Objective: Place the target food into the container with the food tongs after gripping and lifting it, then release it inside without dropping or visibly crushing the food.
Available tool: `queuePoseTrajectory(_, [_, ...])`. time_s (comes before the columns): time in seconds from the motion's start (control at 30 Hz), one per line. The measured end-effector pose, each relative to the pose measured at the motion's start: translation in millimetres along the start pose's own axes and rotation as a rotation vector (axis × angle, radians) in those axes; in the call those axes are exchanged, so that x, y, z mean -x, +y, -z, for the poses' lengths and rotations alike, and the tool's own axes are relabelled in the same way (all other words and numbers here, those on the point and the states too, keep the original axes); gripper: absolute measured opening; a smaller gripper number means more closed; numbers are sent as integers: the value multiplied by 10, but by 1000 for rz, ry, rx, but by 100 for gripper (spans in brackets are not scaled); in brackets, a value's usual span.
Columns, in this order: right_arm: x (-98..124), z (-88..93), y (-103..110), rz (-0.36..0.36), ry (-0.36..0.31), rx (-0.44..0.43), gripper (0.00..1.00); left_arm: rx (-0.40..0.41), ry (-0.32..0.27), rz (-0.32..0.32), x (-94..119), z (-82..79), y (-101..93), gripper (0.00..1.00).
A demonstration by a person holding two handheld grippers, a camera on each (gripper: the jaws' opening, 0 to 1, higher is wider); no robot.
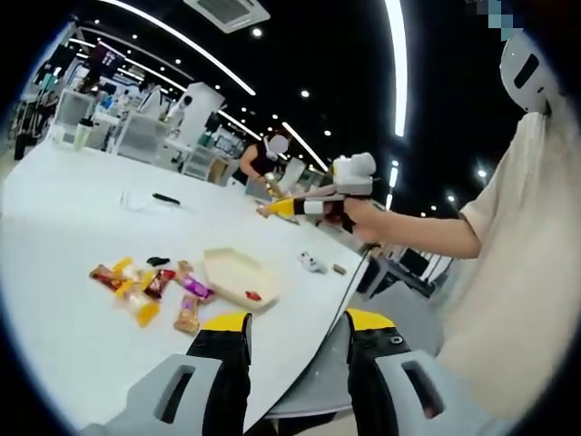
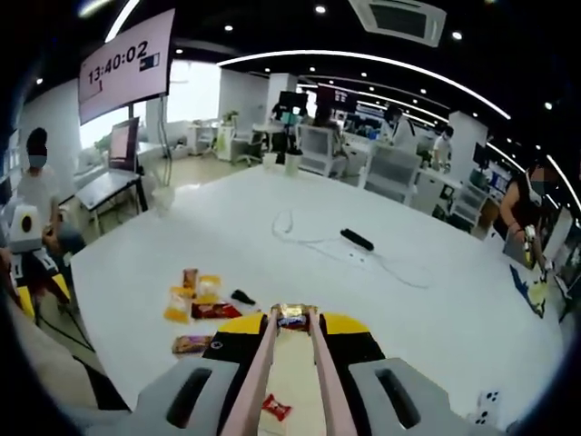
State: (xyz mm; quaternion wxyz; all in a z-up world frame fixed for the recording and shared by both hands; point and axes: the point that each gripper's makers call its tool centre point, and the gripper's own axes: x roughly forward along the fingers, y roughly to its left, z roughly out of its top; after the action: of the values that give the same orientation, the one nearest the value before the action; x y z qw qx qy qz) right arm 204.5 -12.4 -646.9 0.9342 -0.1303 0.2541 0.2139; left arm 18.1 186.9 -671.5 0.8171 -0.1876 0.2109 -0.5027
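- Two grippers this time. From the left gripper view we see our left gripper (image 1: 295, 329) hanging past the table (image 1: 64, 236) edge, yellow-tipped jaws apart with nothing between them. The right gripper (image 1: 318, 207) shows off to the side there, held in a hand (image 1: 363, 222), with the tongs sticking out of it.

- And the tongs themselves?

- In the right gripper view our right gripper (image 2: 292, 331) is clamped around the pink tongs (image 2: 290, 372). Their arms run nearly parallel, and the tips are pinching a small wrapped snack (image 2: 292, 319) up off the table.

- Where's the container?

- The cream tray (image 1: 238, 277) sits near the table's close edge, one red wrapped candy (image 1: 252, 294) lying inside it. We see that same candy (image 2: 275, 406) under the tongs in the right gripper view. The held snack sits above the tray's far end, as far as we can tell.

- Rest of the food?

- A scatter of snack packets (image 1: 150, 286) lies just beside the tray. A black cable (image 2: 356, 239) rests further across the table.
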Motion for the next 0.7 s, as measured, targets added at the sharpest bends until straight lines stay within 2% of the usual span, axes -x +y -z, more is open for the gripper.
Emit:
queuePoseTrajectory(0.3, [36,7,-119,19,-2,-3,22,3,-5,1,-10,-7,4,40])
queuePoseTrajectory(0.7, [87,73,-147,28,11,-2,22,0,6,13,-36,6,-8,39])
